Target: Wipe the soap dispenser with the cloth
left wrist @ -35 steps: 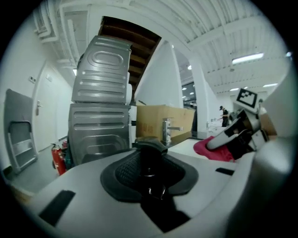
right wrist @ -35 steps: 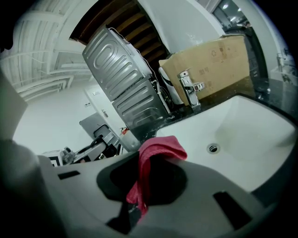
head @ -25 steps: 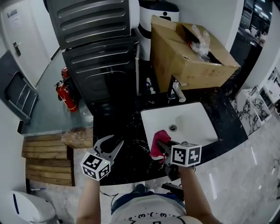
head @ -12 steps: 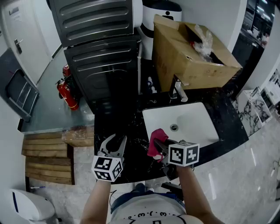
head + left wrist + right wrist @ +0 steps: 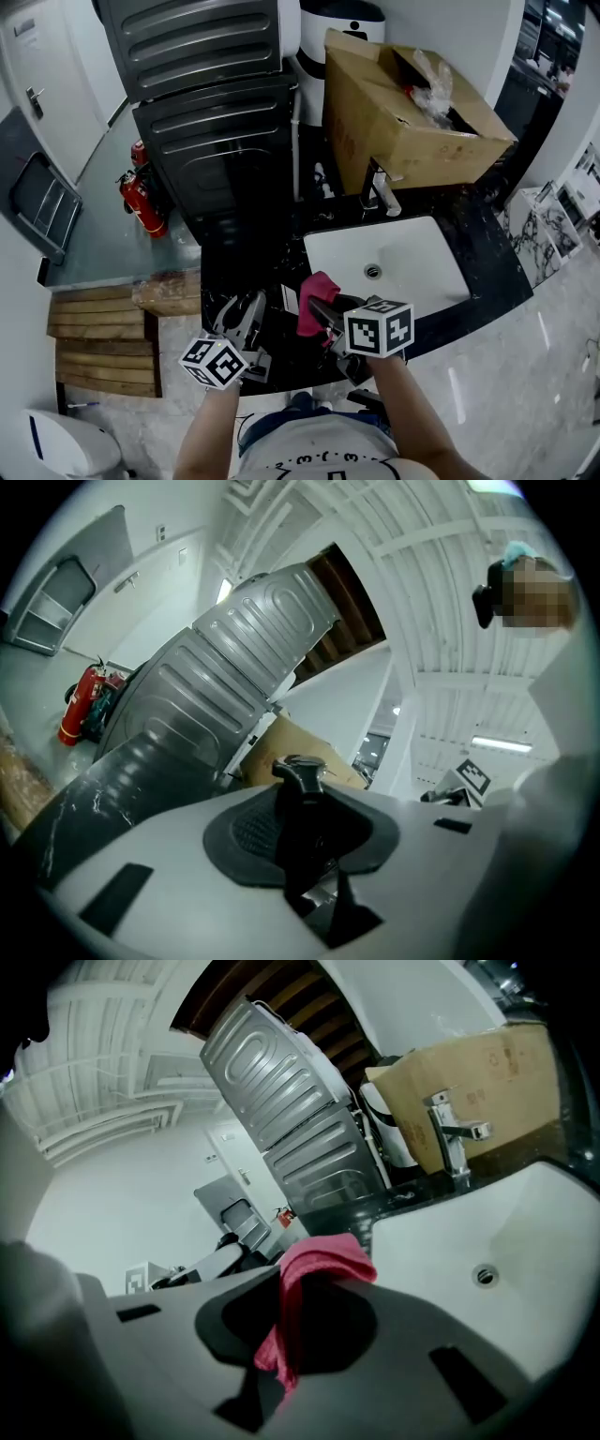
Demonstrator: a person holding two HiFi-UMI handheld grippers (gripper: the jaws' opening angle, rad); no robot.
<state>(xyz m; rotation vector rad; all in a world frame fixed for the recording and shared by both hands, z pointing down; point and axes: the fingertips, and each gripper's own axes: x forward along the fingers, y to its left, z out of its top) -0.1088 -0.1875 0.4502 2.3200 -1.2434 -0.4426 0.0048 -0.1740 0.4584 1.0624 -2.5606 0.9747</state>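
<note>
Soap dispenser (image 5: pixel 298 785), dark with a hooked pump head, sits pinched between the left claw's (image 5: pixel 305 855) ribbed grey pads. Its jaws have just been closing on it, above the near edge of the glossy black desk (image 5: pixel 239 267). Just to the right, the right claw (image 5: pixel 300 1335) clamps a crumpled pink cloth (image 5: pixel 319 1260), left of the white rectangular sink (image 5: pixel 422 281).

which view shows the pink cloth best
The right gripper view: the pink cloth sits mid-frame and large, pinched between the jaws of the right hand-held gripper. The head view shows only a small pink bunch at that gripper's tip. The left gripper view does not show it.
</note>
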